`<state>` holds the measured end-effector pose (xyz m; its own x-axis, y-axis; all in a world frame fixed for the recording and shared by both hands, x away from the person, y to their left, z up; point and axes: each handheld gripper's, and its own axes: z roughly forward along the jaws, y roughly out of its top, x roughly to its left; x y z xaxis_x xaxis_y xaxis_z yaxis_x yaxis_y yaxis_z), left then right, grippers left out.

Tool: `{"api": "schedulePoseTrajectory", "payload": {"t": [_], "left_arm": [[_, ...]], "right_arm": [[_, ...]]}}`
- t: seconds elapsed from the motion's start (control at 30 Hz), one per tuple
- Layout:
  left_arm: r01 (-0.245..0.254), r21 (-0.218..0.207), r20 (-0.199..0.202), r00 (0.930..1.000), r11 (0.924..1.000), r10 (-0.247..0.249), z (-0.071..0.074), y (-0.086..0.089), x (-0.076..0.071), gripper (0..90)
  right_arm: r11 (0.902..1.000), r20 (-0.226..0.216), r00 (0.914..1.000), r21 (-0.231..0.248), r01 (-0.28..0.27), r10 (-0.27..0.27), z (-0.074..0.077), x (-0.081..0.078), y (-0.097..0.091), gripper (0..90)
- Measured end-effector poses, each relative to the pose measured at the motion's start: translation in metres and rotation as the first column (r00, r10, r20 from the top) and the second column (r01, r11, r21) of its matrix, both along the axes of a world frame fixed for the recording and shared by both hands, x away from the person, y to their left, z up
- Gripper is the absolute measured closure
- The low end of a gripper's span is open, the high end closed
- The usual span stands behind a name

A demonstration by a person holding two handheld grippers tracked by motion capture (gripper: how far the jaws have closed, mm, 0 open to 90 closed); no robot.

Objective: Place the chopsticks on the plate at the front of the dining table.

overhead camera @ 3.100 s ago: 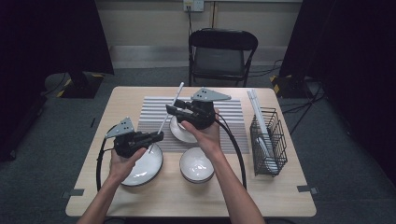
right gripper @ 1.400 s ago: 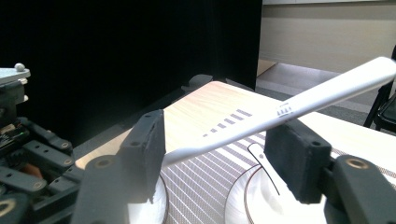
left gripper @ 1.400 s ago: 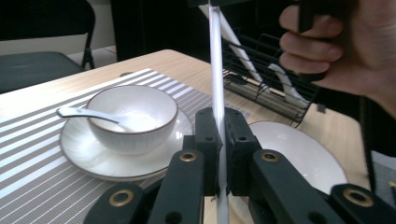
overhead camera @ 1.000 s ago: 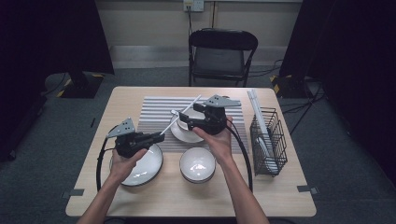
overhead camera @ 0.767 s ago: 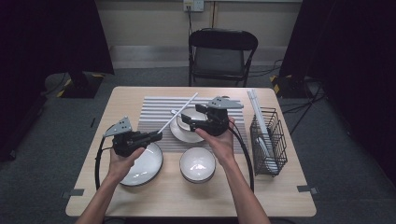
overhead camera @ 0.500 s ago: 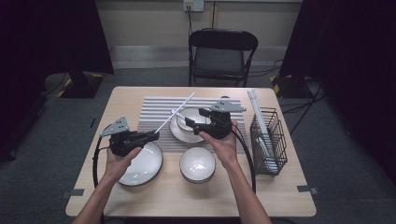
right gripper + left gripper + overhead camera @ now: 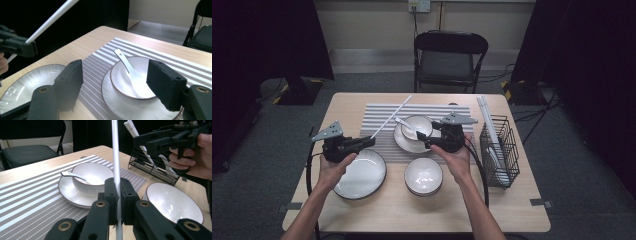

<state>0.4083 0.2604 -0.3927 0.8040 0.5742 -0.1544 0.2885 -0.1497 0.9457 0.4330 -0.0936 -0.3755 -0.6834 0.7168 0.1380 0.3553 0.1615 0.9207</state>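
Observation:
My left gripper (image 7: 371, 141) is shut on a long white stick (image 7: 391, 117) that slants up and away over the striped placemat (image 7: 382, 112). In the left gripper view the stick (image 7: 115, 157) stands pinched between the jaws (image 7: 118, 192). My right gripper (image 7: 432, 140) is open and hangs low beside a white bowl (image 7: 416, 126) on a saucer (image 7: 404, 142). A white spoon (image 7: 130, 68) lies in that bowl (image 7: 147, 62), between and beyond the spread jaws of my right gripper (image 7: 115, 77), which hold nothing.
A large white plate (image 7: 360, 175) lies under my left hand. An empty white bowl (image 7: 424, 176) sits near the front middle. A black wire basket (image 7: 501, 150) with white sticks stands at the right. A folding chair (image 7: 451, 55) is behind the table.
My right gripper has shifted right and down, away from the stick, to the bowl's right side. My left gripper has drifted left with the stick.

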Motion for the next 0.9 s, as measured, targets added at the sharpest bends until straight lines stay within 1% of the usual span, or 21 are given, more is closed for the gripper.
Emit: {"api": "schedulePoseTrajectory", "payload": {"t": [0.03,0.07,0.17,0.23,0.27,0.3,0.33,0.37,0.4,0.43,0.5,0.53,0.57,0.6,0.7,0.73,0.77,0.8,0.83,0.87,0.9], "left_arm": [[-0.006,0.01,0.004,1.0,0.9999,0.006,0.0,0.0,0.002,86.1],[-0.004,0.013,0.001,1.0,0.9999,0.004,0.0,0.0,0.004,86.1],[-0.012,0.017,0.003,0.9999,0.9998,0.012,0.001,0.001,0.006,86.1],[-0.013,0.019,-0.001,0.9999,0.9997,0.013,0.001,0.001,0.01,86.1],[-0.013,0.026,0.003,0.9999,0.9996,0.013,0.001,0.001,0.011,86.1],[-0.01,0.02,-0.002,1.0,0.9997,0.01,0.001,0.002,0.013,86.1],[-0.01,0.02,-0.002,1.0,0.9997,0.01,0.001,0.002,0.013,86.1],[-0.022,0.022,-0.007,0.9997,0.9995,0.022,0.0,0.002,0.015,86.1],[-0.022,0.022,-0.007,0.9997,0.9995,0.022,0.0,0.002,0.015,86.1],[-0.022,0.034,-0.006,0.9997,0.9992,0.022,-0.001,0.003,0.019,86.1],[-0.023,0.032,-0.012,0.9997,0.9992,0.023,0.0,0.003,0.021,86.1],[-0.021,0.036,-0.008,0.9997,0.9991,0.022,0.001,0.003,0.023,86.1],[-0.027,0.025,-0.012,0.9996,0.9993,0.027,0.001,0.003,0.024,86.1],[-0.025,0.027,-0.013,0.9996,0.9993,0.025,0.002,0.002,0.025,86.1],[-0.023,0.021,-0.01,0.9997,0.9995,0.023,0.003,0.0,0.029,86.1],[-0.021,0.029,-0.006,0.9998,0.9994,0.021,0.003,0.0,0.031,86.1],[-0.028,0.05,-0.008,0.9996,0.9984,0.028,0.003,-0.001,0.035,86.1],[-0.032,0.054,-0.01,0.9994,0.998,0.033,0.004,0.0,0.038,86.1],[-0.033,0.048,-0.015,0.9993,0.9983,0.034,0.005,0.0,0.041,86.1],[-0.033,0.048,-0.015,0.9993,0.9983,0.034,0.005,0.0,0.041,86.1],[-0.044,0.048,-0.018,0.9988,0.9979,0.045,0.007,0.002,0.047,86.1]], "right_arm": [[0.9999,-0.03,0.9995,-0.015,0.005,-0.005,-0.004,0.0,-0.002,29.6],[0.9998,-0.037,0.9993,-0.02,0.005,-0.006,-0.006,0.001,-0.003,29.6],[0.9997,-0.044,0.999,-0.023,0.007,-0.008,-0.01,0.0,-0.005,31.5],[0.9994,-0.062,0.9979,-0.028,0.019,-0.02,-0.017,0.0,-0.011,31.5],[0.9989,-0.068,0.9974,-0.041,0.023,-0.026,-0.019,0.0,-0.012,31.1],[0.9983,-0.072,0.9969,-0.05,0.029,-0.032,-0.021,0.0,-0.014,31.3],[0.9983,-0.072,0.9967,-0.048,0.032,-0.036,-0.023,0.0,-0.016,31.7],[0.9982,-0.08,0.996,-0.048,0.037,-0.041,-0.025,-0.001,-0.018,31.7],[0.998,-0.087,0.9952,-0.049,0.04,-0.044,-0.026,-0.001,-0.019,31.8],[0.9979,-0.093,0.9946,-0.049,0.043,-0.047,-0.028,-0.001,-0.021,32.0],[0.9976,-0.094,0.9942,-0.051,0.046,-0.051,-0.03,-0.002,-0.022,32.1],[0.9973,-0.099,0.9936,-0.055,0.049,-0.054,-0.032,-0.002,-0.024,32.1],[0.9974,-0.101,0.9933,-0.052,0.05,-0.055,-0.033,-0.002,-0.025,32.1],[0.9967,-0.102,0.9929,-0.061,0.054,-0.06,-0.036,-0.003,-0.026,32.1],[0.9966,-0.106,0.9925,-0.062,0.055,-0.061,-0.039,-0.003,-0.027,32.2],[0.9963,-0.107,0.9921,-0.063,0.059,-0.066,-0.041,-0.003,-0.028,32.3],[0.9963,-0.124,0.9898,-0.057,0.064,-0.071,-0.044,-0.002,-0.03,32.7],[0.996,-0.127,0.9891,-0.058,0.068,-0.075,-0.045,-0.002,-0.031,33.0],[0.9952,-0.126,0.9891,-0.07,0.068,-0.076,-0.046,-0.002,-0.031,33.2],[0.9939,-0.125,0.9885,-0.081,0.075,-0.084,-0.048,-0.002,-0.032,33.3],[0.9939,-0.127,0.9884,-0.082,0.074,-0.084,-0.049,-0.003,-0.033,33.2]]}}
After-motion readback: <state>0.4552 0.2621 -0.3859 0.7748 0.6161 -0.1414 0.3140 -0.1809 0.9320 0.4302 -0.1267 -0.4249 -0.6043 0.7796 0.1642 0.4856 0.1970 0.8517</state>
